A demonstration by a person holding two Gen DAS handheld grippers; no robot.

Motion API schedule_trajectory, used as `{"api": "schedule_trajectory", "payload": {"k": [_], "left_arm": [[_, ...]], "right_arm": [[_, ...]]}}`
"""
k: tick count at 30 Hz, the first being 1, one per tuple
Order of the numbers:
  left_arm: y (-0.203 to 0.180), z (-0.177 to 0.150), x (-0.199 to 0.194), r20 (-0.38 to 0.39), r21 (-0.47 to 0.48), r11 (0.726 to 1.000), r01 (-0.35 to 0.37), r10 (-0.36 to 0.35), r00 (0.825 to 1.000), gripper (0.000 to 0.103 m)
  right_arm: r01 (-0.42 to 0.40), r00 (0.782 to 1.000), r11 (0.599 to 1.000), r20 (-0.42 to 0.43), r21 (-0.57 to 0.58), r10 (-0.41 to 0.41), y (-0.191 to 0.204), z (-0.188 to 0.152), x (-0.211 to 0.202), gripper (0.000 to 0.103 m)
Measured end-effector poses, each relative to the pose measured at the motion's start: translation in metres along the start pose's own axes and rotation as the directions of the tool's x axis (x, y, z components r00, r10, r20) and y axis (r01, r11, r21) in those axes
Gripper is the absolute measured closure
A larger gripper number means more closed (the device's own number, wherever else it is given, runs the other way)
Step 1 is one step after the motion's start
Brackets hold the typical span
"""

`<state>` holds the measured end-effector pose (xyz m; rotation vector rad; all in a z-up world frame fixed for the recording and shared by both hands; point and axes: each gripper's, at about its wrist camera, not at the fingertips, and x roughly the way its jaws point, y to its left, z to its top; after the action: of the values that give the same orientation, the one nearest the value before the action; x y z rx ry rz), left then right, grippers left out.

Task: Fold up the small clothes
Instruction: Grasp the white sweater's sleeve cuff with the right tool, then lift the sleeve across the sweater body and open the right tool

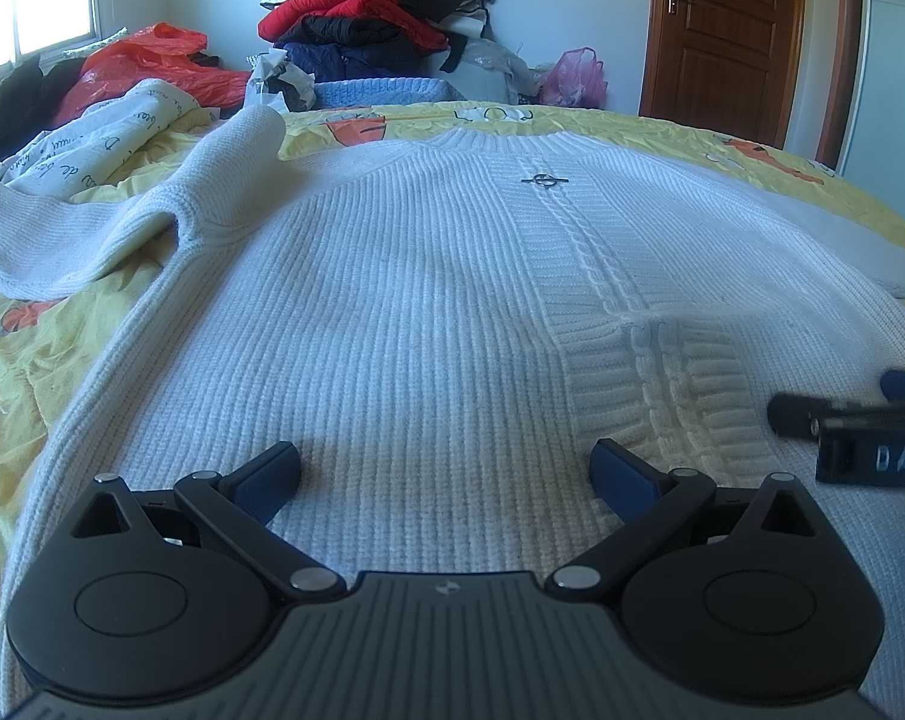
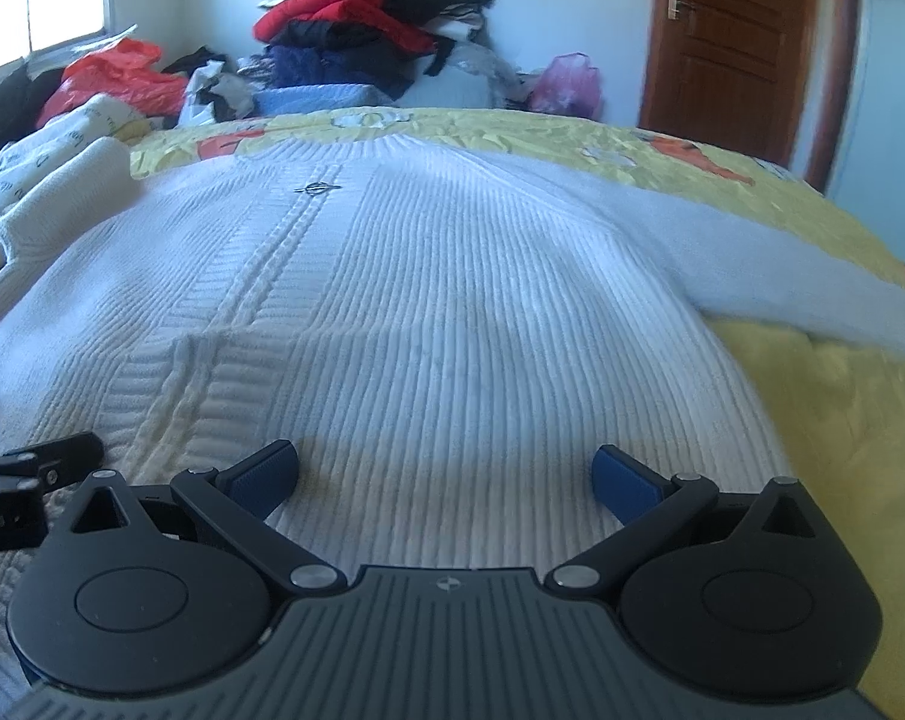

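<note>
A sweater (image 1: 428,312) lies flat on the bedspread (image 1: 44,372), a clothes pile (image 1: 380,18) behind it.

We hold our left gripper (image 1: 446,474) low and level, its two blue-padded fingers (image 1: 623,480) spread wide apart with nothing between them. Our right gripper (image 2: 446,477) sits in the same pose, its fingers (image 2: 260,477) equally parted and gripping nothing. The two tools lie side by side, close together: from the left wrist view the right gripper's black body pokes in at the right edge, and from the right wrist view the left one shows at the left edge.
</note>
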<state>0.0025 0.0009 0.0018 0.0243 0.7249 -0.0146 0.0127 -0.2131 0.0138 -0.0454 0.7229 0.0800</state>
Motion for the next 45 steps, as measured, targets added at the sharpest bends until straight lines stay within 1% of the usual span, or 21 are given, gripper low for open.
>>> {"api": "schedule_trajectory", "payload": {"k": [3, 7, 10, 14, 15, 16, 18, 19, 20, 22, 25, 27, 31, 34, 36, 37, 38, 39, 40, 42, 45], "left_arm": [[0.000, 0.000, 0.000, -0.001, 0.001, 1.000, 0.001, -0.001, 1.000, 0.000], [-0.001, 0.004, 0.001, -0.014, 0.000, 1.000, 0.000, 0.000, 1.000, 0.000], [-0.001, 0.016, 0.008, -0.023, -0.013, 1.000, 0.003, -0.003, 1.000, 0.000], [0.005, 0.038, 0.025, -0.033, -0.065, 0.998, 0.013, -0.015, 0.999, 0.000], [0.006, 0.043, 0.030, -0.026, -0.077, 0.997, 0.014, -0.016, 1.000, 0.000], [0.007, 0.046, 0.034, -0.018, -0.081, 0.997, 0.009, -0.011, 1.000, 0.000], [0.008, 0.049, 0.041, -0.009, -0.084, 0.996, -0.008, 0.007, 1.000, 0.000], [0.009, 0.048, 0.045, -0.008, -0.088, 0.996, -0.013, 0.012, 1.000, 0.000], [0.008, 0.045, 0.048, -0.004, -0.089, 0.996, -0.017, 0.016, 1.000, 0.000], [0.004, 0.045, 0.048, -0.002, -0.071, 0.997, -0.025, 0.025, 1.000, 0.000], [0.004, 0.045, 0.048, -0.003, -0.070, 0.997, -0.027, 0.027, 1.000, 0.000], [0.004, 0.045, 0.048, -0.004, -0.068, 0.997, -0.030, 0.030, 1.000, 0.000], [0.004, 0.046, 0.049, -0.004, -0.067, 0.997, -0.033, 0.033, 0.999, 0.000], [0.004, 0.046, 0.049, -0.004, -0.067, 0.997, -0.033, 0.033, 0.999, 0.000], [0.004, 0.046, 0.049, -0.004, -0.068, 0.997, -0.032, 0.031, 1.000, 0.000], [0.004, 0.047, 0.049, -0.003, -0.070, 0.997, -0.029, 0.029, 1.000, 0.000], [0.005, 0.047, 0.049, -0.002, -0.073, 0.997, -0.027, 0.027, 1.000, 0.000], [0.006, 0.046, 0.048, 0.000, -0.076, 0.997, -0.024, 0.024, 1.000, 0.000], [0.007, 0.047, 0.048, 0.002, -0.079, 0.997, -0.021, 0.021, 1.000, 0.000], [0.007, 0.047, 0.048, 0.004, -0.083, 0.996, -0.015, 0.016, 1.000, 0.000], [0.009, 0.046, 0.048, 0.009, -0.093, 0.996, -0.006, 0.007, 1.000, 0.000]], "right_arm": [[-0.018, 1.000, 0.999, 0.005, -0.029, 0.018, -0.012, 0.012, 0.006, 0.000], [-0.052, 0.998, 0.998, 0.040, 0.042, 0.050, -0.056, 0.026, 0.004, 0.000], [-0.118, 0.989, 0.982, 0.103, 0.147, 0.104, -0.112, 0.032, -0.003, 0.000], [-0.062, 0.987, 0.948, 0.162, 0.311, 0.012, -0.205, 0.042, -0.015, 0.000], [-0.079, 0.984, 0.923, 0.177, 0.376, 0.012, -0.232, 0.041, -0.018, 0.000], [-0.114, 0.978, 0.875, 0.207, 0.471, 0.016, -0.268, 0.039, -0.021, 0.000], [-0.158, 0.969, 0.768, 0.248, 0.621, -0.001, -0.329, 0.031, -0.025, 0.006], [-0.159, 0.968, 0.719, 0.250, 0.677, -0.020, -0.354, 0.027, -0.025, 0.014], [-0.149, 0.969, 0.670, 0.243, 0.727, -0.049, -0.380, 0.022, -0.025, 0.023], [-0.106, 0.969, 0.591, 0.218, 0.799, -0.120, -0.419, 0.012, -0.023, 0.032], [-0.040, 0.973, 0.510, 0.150, 0.859, -0.177, -0.459, -0.005, -0.014, 0.038], [-0.012, 0.974, 0.506, 0.125, 0.863, -0.189, -0.467, -0.011, -0.008, 0.046], [-0.024, 0.969, 0.499, 0.143, 0.866, -0.202, -0.462, -0.020, -0.002, 0.045], [-0.023, 0.965, 0.516, 0.154, 0.856, -0.211, -0.462, -0.016, 0.011, 0.046], [-0.037, 0.961, 0.492, 0.166, 0.870, -0.222, -0.474, -0.013, 0.012, 0.047], [-0.037, 0.961, 0.483, 0.165, 0.875, -0.223, -0.475, -0.009, 0.016, 0.057], [-0.028, 0.963, 0.485, 0.154, 0.874, -0.222, -0.474, -0.006, 0.019, 0.079], [0.001, 0.963, 0.489, 0.131, 0.872, -0.236, -0.472, -0.003, 0.021, 0.089], [0.040, 0.961, 0.499, 0.103, 0.866, -0.255, -0.469, 0.001, 0.024, 0.088], [0.054, 0.949, 0.516, 0.116, 0.855, -0.292, -0.458, 0.006, 0.018, 0.088], [-0.019, 0.931, 0.565, 0.221, 0.825, -0.292, -0.429, 0.022, 0.000, 0.088]]}}
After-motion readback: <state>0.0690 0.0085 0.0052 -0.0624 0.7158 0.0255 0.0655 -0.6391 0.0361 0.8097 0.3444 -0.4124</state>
